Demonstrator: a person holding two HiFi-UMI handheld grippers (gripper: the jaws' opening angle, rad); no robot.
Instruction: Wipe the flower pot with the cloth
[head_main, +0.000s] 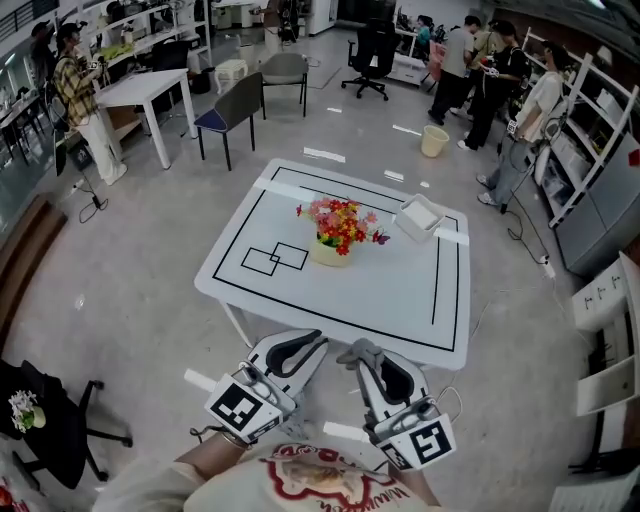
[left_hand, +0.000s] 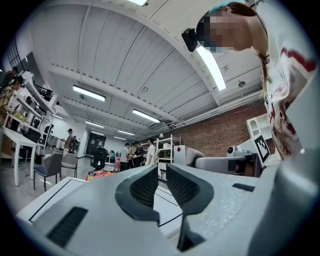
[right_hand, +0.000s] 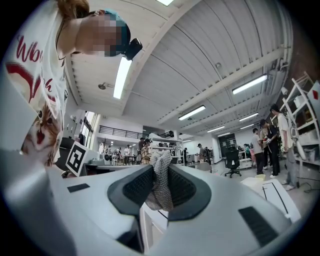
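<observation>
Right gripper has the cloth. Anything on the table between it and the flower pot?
Nothing visible. Only bare table lies between the right gripper, shut on the cloth, and the flower pot. The white tray sits beyond the pot, to its right, off that line.

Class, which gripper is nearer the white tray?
Right. The right gripper, shut on the cloth, is off the near edge of the table on the white tray's side; the left gripper is further left.

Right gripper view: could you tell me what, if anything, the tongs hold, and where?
The right tongs pinch the grey cloth by a bunched-up fold.
</observation>
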